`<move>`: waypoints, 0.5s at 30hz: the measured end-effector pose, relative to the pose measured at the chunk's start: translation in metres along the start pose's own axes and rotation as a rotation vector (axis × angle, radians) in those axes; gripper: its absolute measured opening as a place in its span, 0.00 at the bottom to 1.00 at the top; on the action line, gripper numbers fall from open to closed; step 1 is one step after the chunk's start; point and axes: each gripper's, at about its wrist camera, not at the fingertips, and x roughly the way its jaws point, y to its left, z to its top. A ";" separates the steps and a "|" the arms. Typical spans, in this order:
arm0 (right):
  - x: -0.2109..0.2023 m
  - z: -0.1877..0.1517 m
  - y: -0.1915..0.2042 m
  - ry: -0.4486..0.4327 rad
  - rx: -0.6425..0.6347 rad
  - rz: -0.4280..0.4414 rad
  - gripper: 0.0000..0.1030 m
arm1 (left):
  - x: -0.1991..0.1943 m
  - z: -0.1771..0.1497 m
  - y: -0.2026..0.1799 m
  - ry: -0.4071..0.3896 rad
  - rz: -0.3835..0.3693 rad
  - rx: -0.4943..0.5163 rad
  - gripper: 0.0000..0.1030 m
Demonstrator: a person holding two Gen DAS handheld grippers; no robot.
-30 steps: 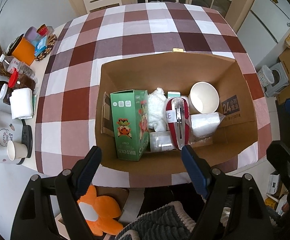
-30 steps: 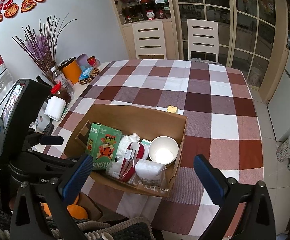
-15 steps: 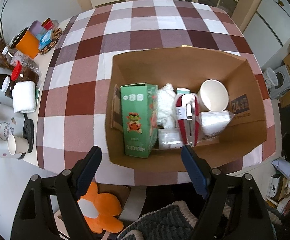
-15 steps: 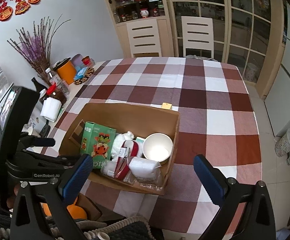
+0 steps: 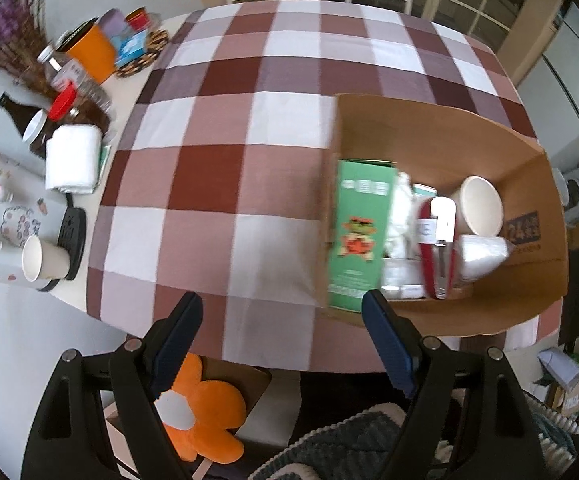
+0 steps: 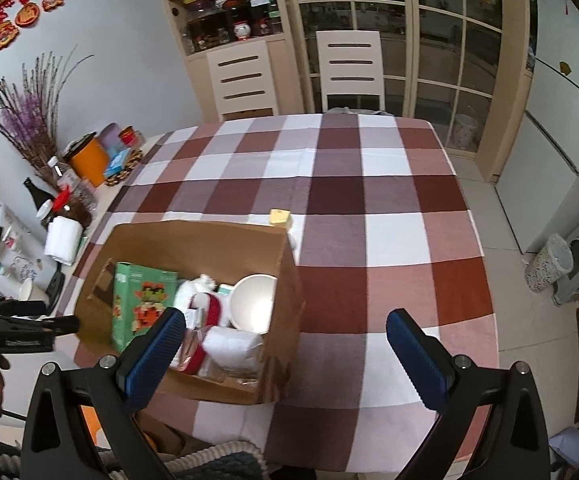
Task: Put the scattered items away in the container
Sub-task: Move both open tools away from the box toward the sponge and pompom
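Observation:
An open cardboard box (image 5: 529, 184) (image 6: 193, 240) stands on the checked tablecloth near the front edge. It holds a green bricks carton (image 5: 359, 232) (image 6: 141, 300), a white paper bowl (image 5: 481, 206) (image 6: 253, 304), a red clip-like item (image 5: 437, 252), white wadding and a plastic-wrapped pack (image 5: 483, 248). A small yellow block (image 6: 280, 217) lies on the cloth just behind the box. My left gripper (image 5: 281, 332) is open and empty, above the table's front edge, left of the box. My right gripper (image 6: 285, 344) is open and empty, over the box's right wall.
The table's left side carries an orange canister (image 5: 89, 52), bottles (image 5: 17, 116), a white roll (image 5: 73, 160) and a paper cup (image 5: 41, 258). Two white chairs (image 6: 349, 68) stand behind the table. An orange flower cushion (image 5: 201, 412) lies below the front edge.
The left gripper has swung left, so the box now sits to its right. The right gripper has risen and shifted right. Both stay open and empty.

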 end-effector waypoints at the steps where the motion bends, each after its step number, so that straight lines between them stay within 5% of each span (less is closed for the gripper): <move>1: 0.002 0.001 -0.003 -0.001 0.006 -0.010 1.00 | 0.000 0.000 0.006 -0.003 0.004 -0.012 0.80; 15: 0.025 0.018 -0.034 -0.015 0.052 -0.145 1.00 | 0.008 0.015 0.108 -0.010 0.082 -0.182 0.80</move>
